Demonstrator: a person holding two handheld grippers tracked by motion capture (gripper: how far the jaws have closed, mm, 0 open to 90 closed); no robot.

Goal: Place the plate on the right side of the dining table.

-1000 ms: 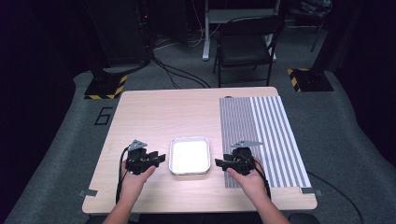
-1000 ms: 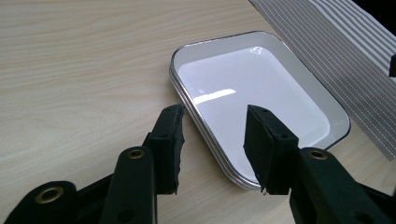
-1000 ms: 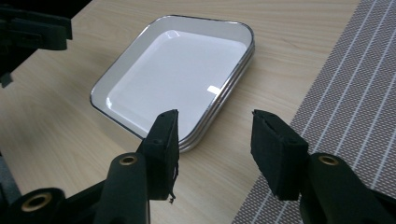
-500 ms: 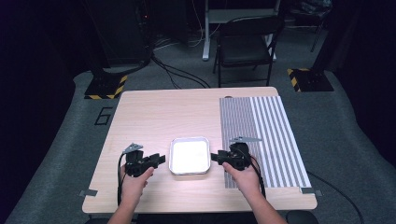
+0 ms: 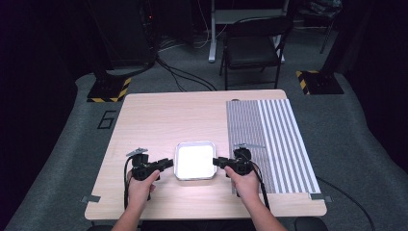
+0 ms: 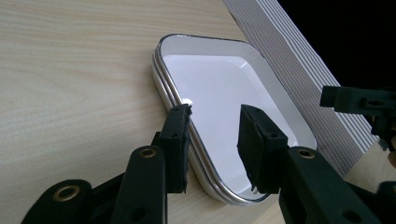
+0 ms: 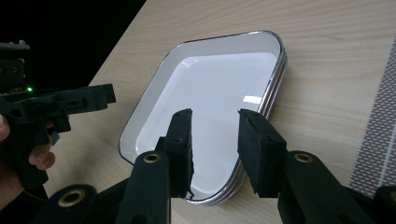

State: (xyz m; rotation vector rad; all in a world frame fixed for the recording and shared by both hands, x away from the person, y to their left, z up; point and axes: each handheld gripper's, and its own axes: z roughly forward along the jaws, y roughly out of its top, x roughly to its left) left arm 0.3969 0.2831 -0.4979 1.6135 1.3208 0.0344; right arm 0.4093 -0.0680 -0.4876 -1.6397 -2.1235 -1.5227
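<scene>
A shallow white tray (image 5: 195,160) with a shiny metal rim lies near the table's front edge. My left gripper (image 5: 167,164) points at its left side, and my right gripper (image 5: 217,161) points at its right side. In the left gripper view the jaws stand open (image 6: 212,135) astride the tray's rim (image 6: 161,79), one jaw outside it and one over the white inside. The right gripper's jaws are open (image 7: 214,135) over the tray's near edge (image 7: 275,74). Nothing is held. The rim looks layered, like stacked edges.
A grey and white striped mat (image 5: 276,137) covers the table's right part, just beside my right hand. The pale wooden table (image 5: 168,120) stretches back from the tray. A black chair (image 5: 252,48) and cables stand on the floor beyond.
Both grippers have slid inward towards the tray from either side, and their tips now reach its edges. The tray has not moved.
</scene>
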